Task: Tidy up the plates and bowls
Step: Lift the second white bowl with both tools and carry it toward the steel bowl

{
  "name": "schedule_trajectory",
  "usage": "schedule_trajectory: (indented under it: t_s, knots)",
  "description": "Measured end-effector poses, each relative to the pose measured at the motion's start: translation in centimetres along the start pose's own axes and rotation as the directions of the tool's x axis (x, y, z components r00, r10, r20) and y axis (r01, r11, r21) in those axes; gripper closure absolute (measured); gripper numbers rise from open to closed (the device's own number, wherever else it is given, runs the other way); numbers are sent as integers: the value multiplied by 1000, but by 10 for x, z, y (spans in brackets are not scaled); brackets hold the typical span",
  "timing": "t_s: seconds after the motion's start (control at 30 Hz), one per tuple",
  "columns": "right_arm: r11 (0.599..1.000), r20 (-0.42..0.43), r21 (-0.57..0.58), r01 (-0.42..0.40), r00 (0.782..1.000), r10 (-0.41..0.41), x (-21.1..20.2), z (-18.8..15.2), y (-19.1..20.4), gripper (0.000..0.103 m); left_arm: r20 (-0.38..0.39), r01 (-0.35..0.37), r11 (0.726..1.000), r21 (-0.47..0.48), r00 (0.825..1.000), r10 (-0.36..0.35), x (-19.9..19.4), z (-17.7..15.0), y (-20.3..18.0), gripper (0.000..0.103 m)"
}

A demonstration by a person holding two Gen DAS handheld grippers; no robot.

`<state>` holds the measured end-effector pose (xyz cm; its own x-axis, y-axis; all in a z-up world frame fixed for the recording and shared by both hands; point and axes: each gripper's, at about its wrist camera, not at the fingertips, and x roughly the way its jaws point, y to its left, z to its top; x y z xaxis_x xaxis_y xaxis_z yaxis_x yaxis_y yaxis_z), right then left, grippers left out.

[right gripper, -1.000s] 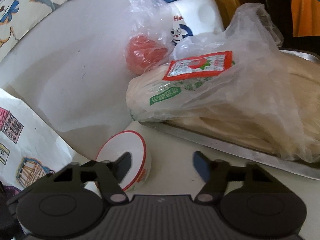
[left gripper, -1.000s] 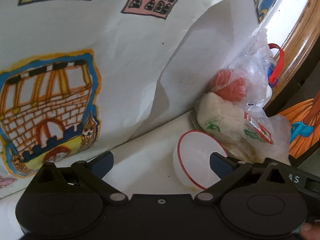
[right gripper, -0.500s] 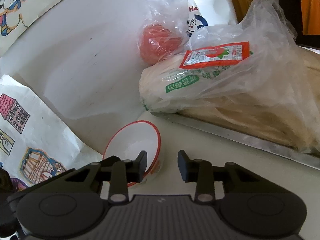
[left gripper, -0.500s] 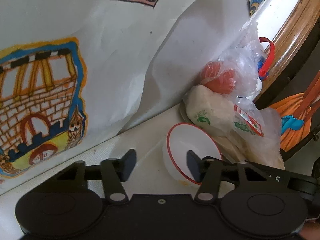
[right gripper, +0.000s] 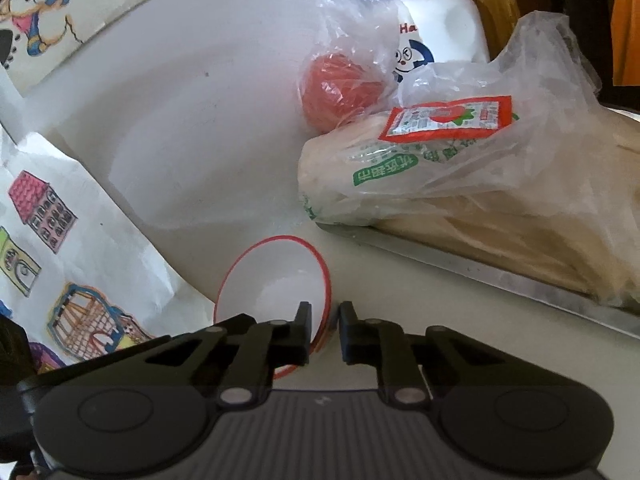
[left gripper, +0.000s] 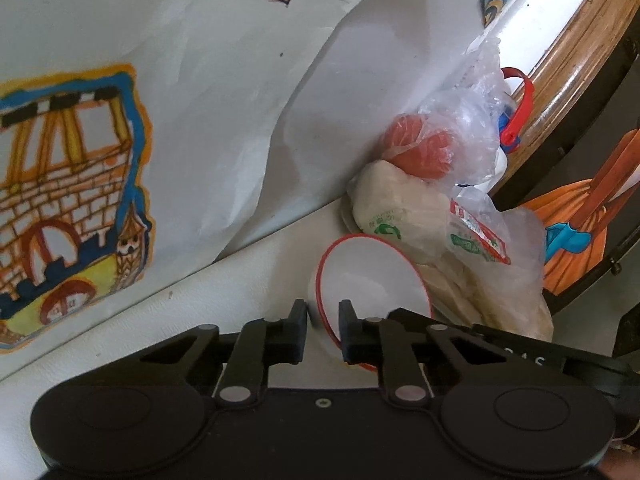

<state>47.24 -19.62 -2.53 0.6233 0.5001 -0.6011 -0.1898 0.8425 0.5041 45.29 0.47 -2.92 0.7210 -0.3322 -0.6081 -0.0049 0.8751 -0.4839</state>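
Both our grippers closed in: left gripper (left gripper: 323, 314) and right gripper (right gripper: 325, 316) now pinch opposite rims of red-rimmed bowl (left gripper: 372, 276) (right gripper: 276, 280).

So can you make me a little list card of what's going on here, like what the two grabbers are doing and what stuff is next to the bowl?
bowl: white with a red rim, standing on the white table
left gripper: closed on the bowl's rim, one finger outside the wall and one inside
right gripper: closed on the rim at the opposite side
beside bowl: bagged flatbread on a metal tray
behind: red thing in a clear bag, white bottle with blue and red cap
paper: drawings of houses and a castle
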Motion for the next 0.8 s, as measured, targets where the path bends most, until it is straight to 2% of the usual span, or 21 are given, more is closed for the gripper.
schedule_trajectory:
  t_s: [0.17, 0.37, 0.57, 0.8]
  knots:
    - [999, 37, -30, 16, 999, -15, -39, -1, 12, 89, 6, 25, 1000, -11, 1000, -25, -17, -1, -6, 89]
    - [998, 82, -59, 3, 997, 2, -105, -16, 36, 89, 33, 83, 997, 6, 996, -83, -71, -8, -23, 89]
    - [997, 95, -59, -40, 994, 45, -169, -51, 57, 89, 69, 112, 993, 38, 991, -114, -148, -28, -38, 89]
    - [995, 87, -75, -63, 994, 70, -227, -112, 73, 88, 52, 93, 991, 92, 994, -98, -222, -82, -46, 89]
